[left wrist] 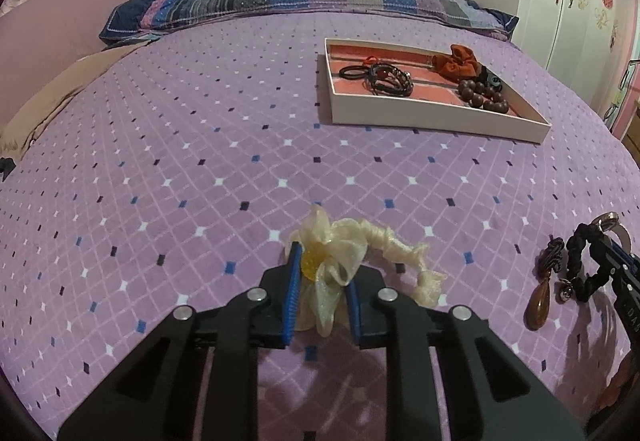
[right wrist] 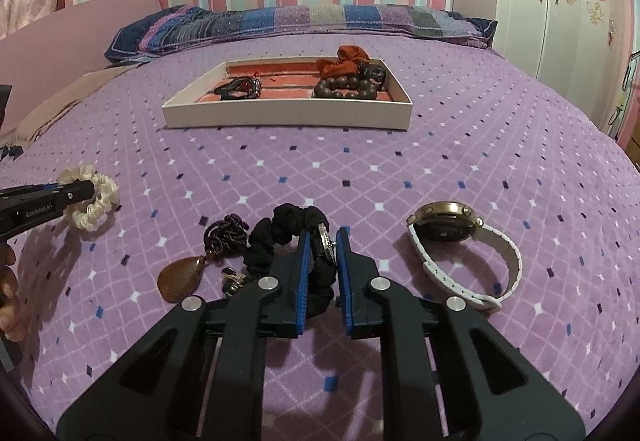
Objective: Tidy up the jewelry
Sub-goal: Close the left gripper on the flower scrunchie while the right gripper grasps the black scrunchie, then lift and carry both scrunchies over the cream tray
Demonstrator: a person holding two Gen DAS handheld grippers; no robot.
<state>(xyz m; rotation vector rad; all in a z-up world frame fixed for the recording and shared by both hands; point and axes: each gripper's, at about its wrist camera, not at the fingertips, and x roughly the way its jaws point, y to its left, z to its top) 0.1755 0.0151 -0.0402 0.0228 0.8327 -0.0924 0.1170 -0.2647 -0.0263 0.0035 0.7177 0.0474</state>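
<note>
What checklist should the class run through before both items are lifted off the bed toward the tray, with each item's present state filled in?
1. Left tool clamped on the cream scrunchie: ok, pads press its bunched fabric.
2. Right tool clamped on the black scrunchie watch: ok, pads pinch the watch face.
3. Amber pendant necklace free of the black scrunchie watch: cannot tell, they lie very close.
4. White watch clear of the right tool: ok, it lies apart.
5. Tray has free room: ok, bare patches of its floor show between the items.
6. Path over the bedspread to the tray: ok, nothing lies there.
</note>
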